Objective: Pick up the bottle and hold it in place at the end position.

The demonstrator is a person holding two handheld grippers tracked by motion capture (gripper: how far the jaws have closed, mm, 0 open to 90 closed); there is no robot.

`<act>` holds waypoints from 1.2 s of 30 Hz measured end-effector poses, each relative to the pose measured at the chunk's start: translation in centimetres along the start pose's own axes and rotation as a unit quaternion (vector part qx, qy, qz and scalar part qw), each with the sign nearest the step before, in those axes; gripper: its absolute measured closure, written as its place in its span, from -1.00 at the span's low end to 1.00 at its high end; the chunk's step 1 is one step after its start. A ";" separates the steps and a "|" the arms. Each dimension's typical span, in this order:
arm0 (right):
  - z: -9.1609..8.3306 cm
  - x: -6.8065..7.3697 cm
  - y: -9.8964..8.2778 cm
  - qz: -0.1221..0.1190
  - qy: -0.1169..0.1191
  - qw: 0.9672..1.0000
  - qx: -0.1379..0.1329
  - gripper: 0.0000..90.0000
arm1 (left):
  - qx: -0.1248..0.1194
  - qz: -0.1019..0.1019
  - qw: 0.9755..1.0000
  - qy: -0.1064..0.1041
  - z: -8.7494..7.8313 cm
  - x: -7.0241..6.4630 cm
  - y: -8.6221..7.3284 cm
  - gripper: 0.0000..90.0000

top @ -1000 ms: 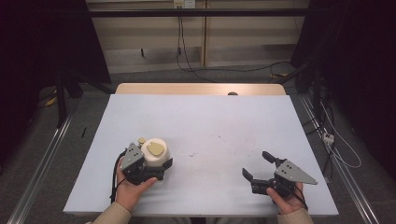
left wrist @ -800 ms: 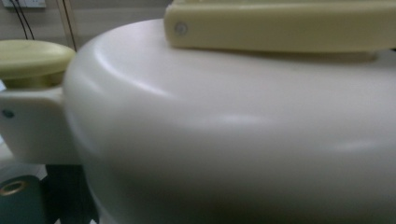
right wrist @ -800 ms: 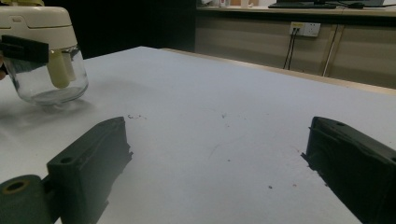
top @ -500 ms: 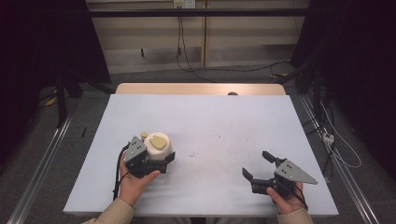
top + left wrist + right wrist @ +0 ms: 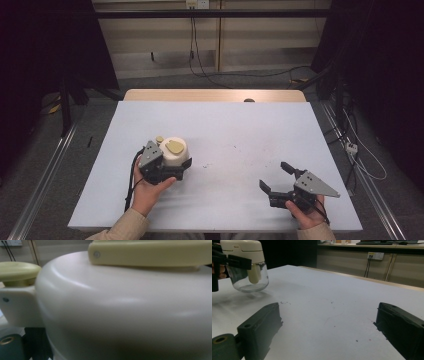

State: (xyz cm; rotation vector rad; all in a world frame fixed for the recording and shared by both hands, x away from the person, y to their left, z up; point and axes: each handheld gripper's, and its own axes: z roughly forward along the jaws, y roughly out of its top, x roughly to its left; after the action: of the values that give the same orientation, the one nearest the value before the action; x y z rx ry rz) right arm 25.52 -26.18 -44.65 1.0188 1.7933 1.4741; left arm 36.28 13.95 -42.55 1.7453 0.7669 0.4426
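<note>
Gripping a cream-lidded clear glass jar (image 5: 172,155) at the pale table's (image 5: 240,135) near-left, the left gripper (image 5: 162,167) pinches it just under the lid, its base apparently just clear of the surface in the right gripper view. The right gripper (image 5: 280,182) rests near-right, jaws spread and empty. Judged from this, a level, firm hold around the neck would keep the glass from slipping.
</note>
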 end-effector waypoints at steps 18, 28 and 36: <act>0.0 -0.1 0.0 0.001 0.001 1.000 -0.001 -0.88 | -0.006 -0.001 1.000 -0.006 1.5 -0.2 0.9 -0.88; -0.1 -0.1 0.0 0.000 -0.001 1.000 -0.001 -0.89 | 0.001 0.003 1.000 -0.007 2.2 -0.2 1.3 -0.88; -0.1 -0.2 0.0 0.001 -0.002 1.000 -0.001 -0.89 | 0.001 0.002 1.000 -0.008 2.8 -0.2 1.4 -0.88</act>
State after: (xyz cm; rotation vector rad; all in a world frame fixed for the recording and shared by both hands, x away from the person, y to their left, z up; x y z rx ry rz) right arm 25.55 -26.38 -44.66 1.0222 1.7889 1.4746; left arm 38.29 11.63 -42.05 1.7508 0.7528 0.4295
